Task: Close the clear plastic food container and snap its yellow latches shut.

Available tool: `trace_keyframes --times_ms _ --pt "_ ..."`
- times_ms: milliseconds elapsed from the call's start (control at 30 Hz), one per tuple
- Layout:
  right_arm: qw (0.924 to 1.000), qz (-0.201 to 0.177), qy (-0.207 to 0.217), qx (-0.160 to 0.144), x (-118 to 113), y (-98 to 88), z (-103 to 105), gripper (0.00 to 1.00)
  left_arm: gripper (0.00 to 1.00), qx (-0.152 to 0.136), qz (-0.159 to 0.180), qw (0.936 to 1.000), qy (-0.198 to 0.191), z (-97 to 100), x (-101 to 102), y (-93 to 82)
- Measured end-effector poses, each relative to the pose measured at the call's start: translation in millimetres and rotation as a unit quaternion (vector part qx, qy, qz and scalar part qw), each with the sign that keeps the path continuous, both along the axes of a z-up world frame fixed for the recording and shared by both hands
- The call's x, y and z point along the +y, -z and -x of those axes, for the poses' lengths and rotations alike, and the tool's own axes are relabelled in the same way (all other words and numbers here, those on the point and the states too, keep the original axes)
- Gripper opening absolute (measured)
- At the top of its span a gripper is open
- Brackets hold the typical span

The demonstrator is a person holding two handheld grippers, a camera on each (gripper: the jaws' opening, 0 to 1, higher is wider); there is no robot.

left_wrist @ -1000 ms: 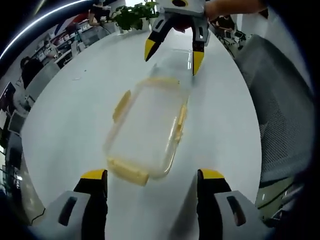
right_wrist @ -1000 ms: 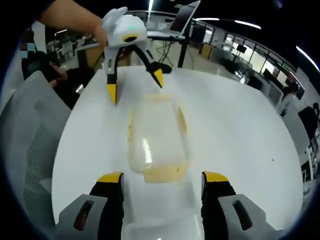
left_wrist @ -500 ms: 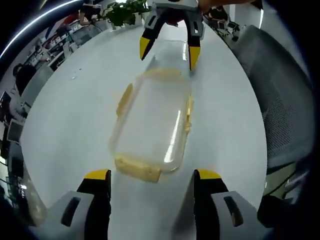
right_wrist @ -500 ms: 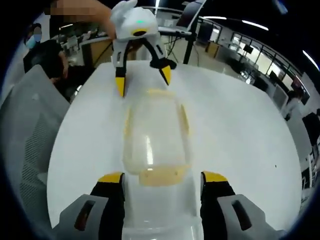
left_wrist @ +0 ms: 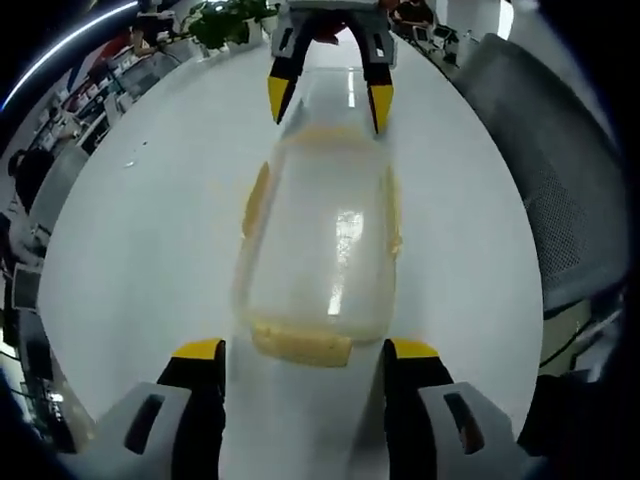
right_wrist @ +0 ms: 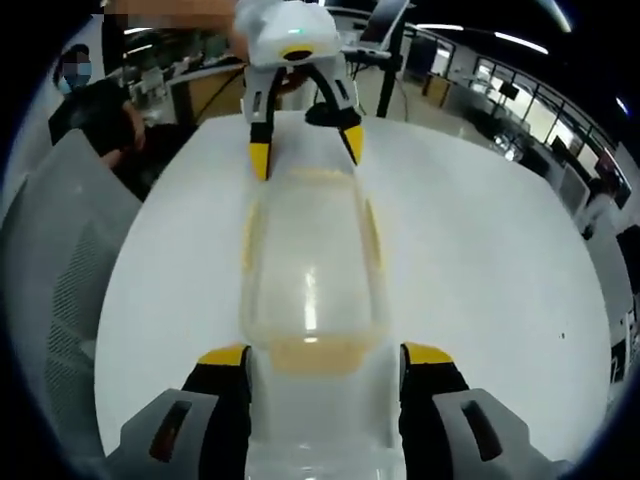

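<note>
Left claw [left_wrist: 302,352] and right claw [right_wrist: 325,358] face each other, jaws spread.

The clear plastic container [left_wrist: 318,245] lies flat on the white desk [left_wrist: 140,230], lid on. Yellow latches [left_wrist: 300,343] line its edges.

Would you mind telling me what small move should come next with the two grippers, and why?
Probably ease the left gripper forward onto the near end latch. Both grippers are open, one at each end of the container on the white table; the right gripper faces the opposite end latch, and whether any latch is snapped can't be told.
</note>
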State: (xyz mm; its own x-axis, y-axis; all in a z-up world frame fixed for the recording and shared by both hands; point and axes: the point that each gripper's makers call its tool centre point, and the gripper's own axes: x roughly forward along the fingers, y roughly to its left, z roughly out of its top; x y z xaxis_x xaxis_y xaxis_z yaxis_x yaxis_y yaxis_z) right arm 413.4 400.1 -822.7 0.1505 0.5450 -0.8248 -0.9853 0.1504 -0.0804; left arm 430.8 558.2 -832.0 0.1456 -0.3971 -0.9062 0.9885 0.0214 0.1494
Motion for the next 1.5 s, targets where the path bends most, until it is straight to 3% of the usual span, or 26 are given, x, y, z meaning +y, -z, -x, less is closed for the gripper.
trace_keyframes --times_ms 400,500,767,967,1033,1500 --pt "0.9996 0.013 -0.018 0.02 1 8.3 4 0.55 0.61 0.032 -0.001 0.9994 0.016 1.9 -2 3.8" --pt "0.999 0.028 -0.024 0.025 -3 14.4 6 0.53 0.51 0.067 -0.002 0.9977 0.012 8.9 -3 6.6" --pt "0.9983 0.03 -0.027 0.042 -3 17.2 14 0.5 0.5 0.066 0.005 0.9975 0.025 9.3 -3 6.8" --pt "0.9979 0.04 -0.03 0.041 -5 16.8 12 0.4 0.44 0.066 0.005 0.9972 0.035 10.7 -2 6.4" --pt "0.9977 0.042 -0.034 0.041 -5 17.0 12 0.4 0.39 0.063 0.003 0.9974 0.033 9.4 -1 7.1" --pt "0.9974 0.047 -0.035 0.042 -4 17.6 11 0.39 0.39 0.06 0.001 0.9974 0.039 13.0 -5 7.2"
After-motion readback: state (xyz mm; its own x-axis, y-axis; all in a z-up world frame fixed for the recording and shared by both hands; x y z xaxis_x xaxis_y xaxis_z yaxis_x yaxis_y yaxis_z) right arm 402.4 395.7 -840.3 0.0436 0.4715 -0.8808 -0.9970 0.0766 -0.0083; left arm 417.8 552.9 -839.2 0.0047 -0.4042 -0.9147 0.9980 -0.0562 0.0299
